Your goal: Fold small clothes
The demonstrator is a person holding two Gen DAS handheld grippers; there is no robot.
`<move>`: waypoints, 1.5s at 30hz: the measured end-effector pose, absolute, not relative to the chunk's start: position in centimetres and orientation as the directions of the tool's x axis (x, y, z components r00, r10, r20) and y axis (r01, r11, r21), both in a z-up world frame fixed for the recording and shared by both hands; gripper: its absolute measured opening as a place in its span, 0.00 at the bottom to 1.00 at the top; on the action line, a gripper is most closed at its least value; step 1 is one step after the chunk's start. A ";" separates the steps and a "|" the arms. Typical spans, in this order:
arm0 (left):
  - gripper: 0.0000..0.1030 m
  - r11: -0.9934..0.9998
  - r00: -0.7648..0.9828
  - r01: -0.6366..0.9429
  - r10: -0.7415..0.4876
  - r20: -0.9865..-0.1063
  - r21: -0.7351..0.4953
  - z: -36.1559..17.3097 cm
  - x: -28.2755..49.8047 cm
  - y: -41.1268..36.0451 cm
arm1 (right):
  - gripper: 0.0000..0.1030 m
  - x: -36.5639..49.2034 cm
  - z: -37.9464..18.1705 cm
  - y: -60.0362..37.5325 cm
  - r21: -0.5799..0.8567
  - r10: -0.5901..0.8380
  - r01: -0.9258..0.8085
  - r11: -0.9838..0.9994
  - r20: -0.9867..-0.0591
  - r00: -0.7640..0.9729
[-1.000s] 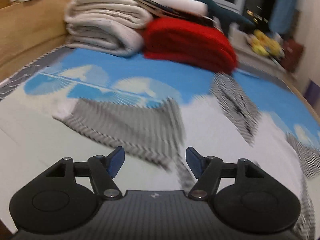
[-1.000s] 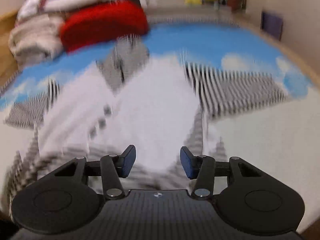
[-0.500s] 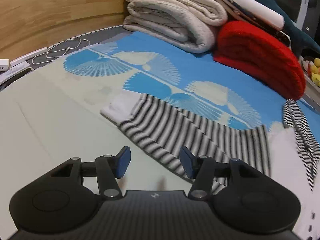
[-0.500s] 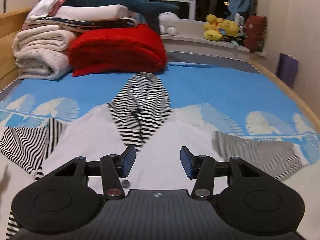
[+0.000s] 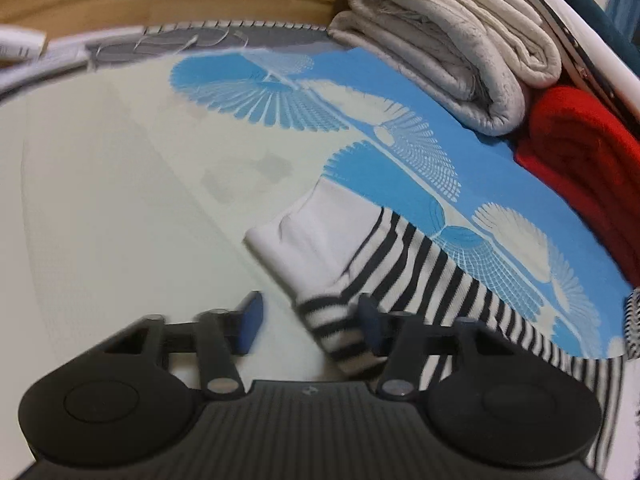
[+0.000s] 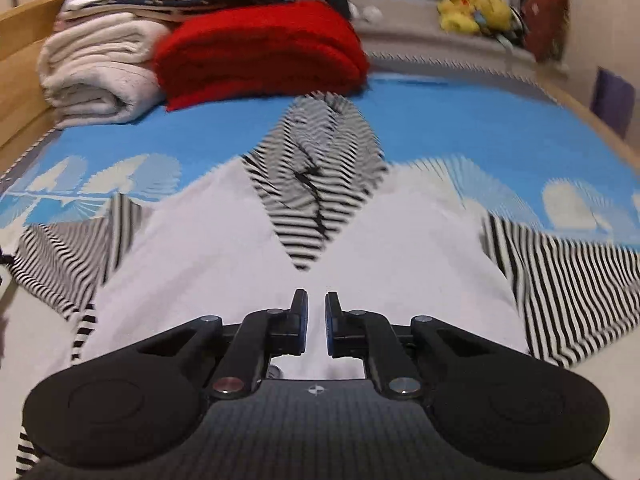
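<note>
1. Striped sleeve (image 5: pixel 404 264), white-cuffed, is lying centre-right of the frame; my left gripper (image 5: pixel 308 320) is gaping wide around its edge.
2. My right gripper (image 6: pixel 316 312) is hovering low-centre over the white hoodie (image 6: pixel 400 248), its tongs nearly closed and grasping nothing.

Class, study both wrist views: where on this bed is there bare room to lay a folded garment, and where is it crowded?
Free: the pale sheet left of the striped sleeve, and the blue stretch between the hood and the bed's right edge. Crowded: the back-left corner, with cream blankets and red blanket.
</note>
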State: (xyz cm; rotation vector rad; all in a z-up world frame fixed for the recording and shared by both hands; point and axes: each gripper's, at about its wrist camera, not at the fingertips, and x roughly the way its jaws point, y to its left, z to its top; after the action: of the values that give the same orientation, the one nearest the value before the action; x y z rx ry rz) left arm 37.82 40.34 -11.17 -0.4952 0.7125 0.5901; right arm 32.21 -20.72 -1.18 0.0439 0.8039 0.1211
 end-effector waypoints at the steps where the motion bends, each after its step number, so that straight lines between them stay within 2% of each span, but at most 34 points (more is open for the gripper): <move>1: 0.10 0.733 0.610 -0.639 0.297 -0.735 -0.234 -11.1 38.3 40.3 | 0.09 32.2 -1.7 -21.1 0.088 0.119 -0.080 0.993 -0.724 0.680; 4: 0.07 0.732 0.633 -0.635 0.309 -0.710 -0.246 -8.3 39.1 38.8 | 0.09 32.4 -2.4 -22.7 0.105 0.097 -0.028 0.994 -0.745 0.660; 6: 0.07 0.773 0.697 -0.581 0.310 -0.647 -0.255 -4.8 39.5 36.2 | 0.09 32.5 -2.6 -23.6 0.129 0.090 0.012 0.992 -0.752 0.654; 8: 0.07 0.827 0.775 -0.486 0.257 -0.577 -0.283 -1.1 39.7 32.4 | 0.09 32.5 -2.5 -24.7 0.150 0.077 0.056 0.987 -0.753 0.654; 10: 0.07 0.886 0.855 -0.339 0.149 -0.497 -0.316 2.7 39.3 26.7 | 0.09 32.6 -2.5 -25.6 0.166 0.064 0.093 0.982 -0.749 0.659; 12: 0.07 0.923 0.902 -0.157 -0.012 -0.433 -0.353 5.3 38.4 20.0 | 0.09 32.6 -2.3 -26.4 0.179 0.048 0.130 0.975 -0.747 0.663; 15: 0.08 0.921 0.872 0.100 -0.264 -0.412 -0.377 6.4 37.0 9.8 | 0.09 32.7 -2.2 -27.9 0.219 0.036 0.190 0.957 -0.740 0.672; 16: 0.16 0.902 0.837 0.175 -0.348 -0.423 -0.394 5.9 36.8 6.8 | 0.09 32.6 -2.1 -28.3 0.231 0.030 0.209 0.950 -0.737 0.675; 17: 0.38 0.875 0.780 0.253 -0.437 -0.449 -0.412 5.1 36.7 4.0 | 0.09 32.6 -2.2 -28.8 0.247 0.027 0.228 0.942 -0.733 0.680; 18: 0.48 0.848 0.685 0.319 -0.515 -0.514 -0.424 3.9 36.6 0.9 | 0.10 32.6 -2.4 -29.4 0.262 0.024 0.248 0.933 -0.730 0.683; 19: 0.49 0.849 0.644 0.322 -0.521 -0.559 -0.420 3.2 36.2 -0.7 | 0.13 32.6 -2.6 -29.9 0.280 0.023 0.268 0.922 -0.730 0.683; 21: 0.49 0.871 0.622 0.280 -0.486 -0.614 -0.405 2.7 35.7 -1.3 | 0.32 32.8 -3.3 -31.0 0.324 0.038 0.308 0.894 -0.741 0.670; 22: 0.49 0.890 0.626 0.231 -0.445 -0.640 -0.393 2.9 35.8 -0.6 | 0.35 32.9 -3.7 -31.5 0.346 0.047 0.326 0.880 -0.747 0.663; 24: 0.49 0.937 0.661 0.081 -0.305 -0.686 -0.340 3.6 36.3 2.0 | 0.36 33.1 -4.7 -32.3 0.379 0.069 0.359 0.853 -0.764 0.642; 28: 0.50 0.962 0.732 -0.094 -0.108 -0.672 -0.256 2.7 37.2 7.4 | 0.36 34.0 -6.7 -32.9 0.430 0.120 0.381 0.819 -0.776 0.619; 30: 0.48 0.950 0.672 -0.216 -0.024 -0.741 -0.226 0.3 38.2 9.9 | 0.36 34.7 -7.8 -32.7 0.421 0.123 0.378 0.825 -0.786 0.606; 33: 0.47 0.897 0.613 -0.350 -0.001 -0.790 -0.272 -1.6 39.9 12.8 | 0.36 36.2 -10.1 -32.5 0.415 0.144 0.383 0.825 -0.810 0.568; 35: 0.47 0.892 0.622 -0.355 0.001 -0.783 -0.281 -1.7 40.5 13.2 | 0.36 37.4 -11.6 -32.0 0.391 0.141 0.384 0.836 -0.831 0.539; 37: 0.47 0.902 0.623 -0.340 0.002 -0.783 -0.268 -1.8 40.8 13.0 | 0.28 38.2 -12.5 -31.3 0.346 0.115 0.361 0.866 -0.840 0.530; 39: 0.47 0.905 0.606 -0.328 -0.018 -0.795 -0.271 -2.4 41.1 13.3 | 0.05 38.5 -12.5 -30.1 0.287 0.077 0.303 0.909 -0.829 0.553; 42: 0.47 0.916 0.591 -0.304 -0.036 -0.806 -0.263 -3.0 41.8 13.0 | 0.04 38.1 -10.4 -28.8 0.238 0.032 0.241 0.941 -0.772 0.635; 45: 0.47 0.928 0.595 -0.249 -0.079 -0.800 -0.277 -3.3 41.6 12.6 | 0.03 36.6 -6.5 -28.8 0.254 0.004 0.234 0.939 -0.685 0.728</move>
State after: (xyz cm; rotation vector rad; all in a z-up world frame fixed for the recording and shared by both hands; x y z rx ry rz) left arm 41.62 12.61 -3.32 -0.3829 0.9348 0.1019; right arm 36.64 -28.85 -6.45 0.3367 0.7480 -0.1293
